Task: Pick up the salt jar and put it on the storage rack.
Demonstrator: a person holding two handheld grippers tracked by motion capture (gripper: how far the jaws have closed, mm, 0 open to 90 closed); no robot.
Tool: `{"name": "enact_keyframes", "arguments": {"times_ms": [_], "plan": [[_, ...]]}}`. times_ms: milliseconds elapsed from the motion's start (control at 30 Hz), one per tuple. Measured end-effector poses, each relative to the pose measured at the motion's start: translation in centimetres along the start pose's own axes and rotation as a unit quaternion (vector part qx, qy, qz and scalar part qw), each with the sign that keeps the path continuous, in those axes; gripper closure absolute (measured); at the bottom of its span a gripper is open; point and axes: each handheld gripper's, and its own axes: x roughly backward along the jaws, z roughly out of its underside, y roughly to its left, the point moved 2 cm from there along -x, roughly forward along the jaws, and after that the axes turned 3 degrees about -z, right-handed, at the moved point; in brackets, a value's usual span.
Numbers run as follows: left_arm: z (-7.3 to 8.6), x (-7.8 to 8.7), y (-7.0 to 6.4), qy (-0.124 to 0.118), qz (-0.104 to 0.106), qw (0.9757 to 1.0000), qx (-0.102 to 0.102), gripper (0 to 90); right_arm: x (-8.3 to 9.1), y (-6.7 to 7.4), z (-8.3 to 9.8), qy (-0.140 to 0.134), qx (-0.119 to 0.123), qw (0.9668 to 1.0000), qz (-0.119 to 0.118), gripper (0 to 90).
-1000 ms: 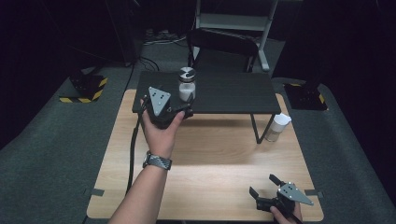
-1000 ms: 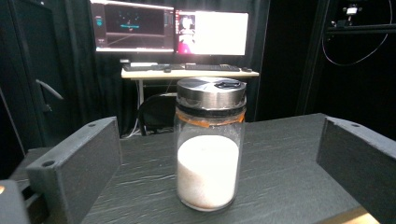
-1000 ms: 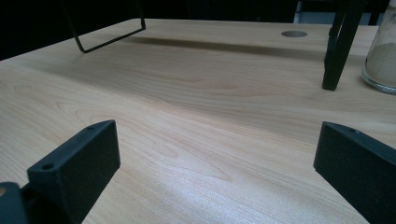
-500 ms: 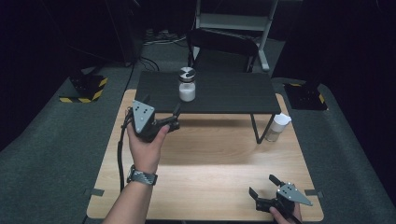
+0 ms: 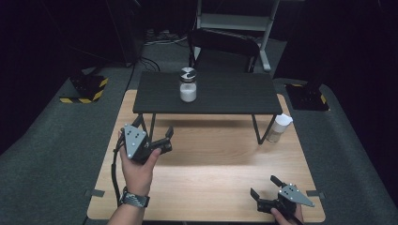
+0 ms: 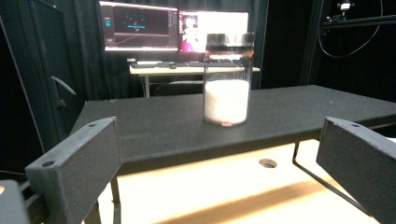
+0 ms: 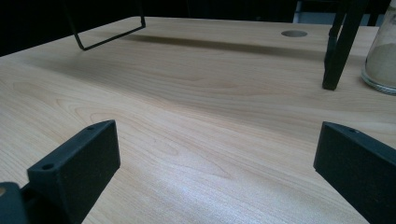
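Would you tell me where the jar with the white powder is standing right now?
In the high view the jar stands upright on the black raised shelf, left of its middle, beyond the open left gripper.

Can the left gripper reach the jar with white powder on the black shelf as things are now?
Probably yes. The left gripper is open and faces the jar, which stands alone on the black shelf, with nothing between them.

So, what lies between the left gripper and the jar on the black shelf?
Nothing: the left gripper view shows bare shelf top between the open left gripper and jar.
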Motion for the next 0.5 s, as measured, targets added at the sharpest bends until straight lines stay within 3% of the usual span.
{"name": "enact_keyframes", "arguments": {"times_ms": [500], "plan": [[4.6,3.1,0.6,0.010,0.002,0.9999,0.008,0.5,0.1,0.1,0.0,0.000,0.002,1.0000,0.000,0.4]]}}
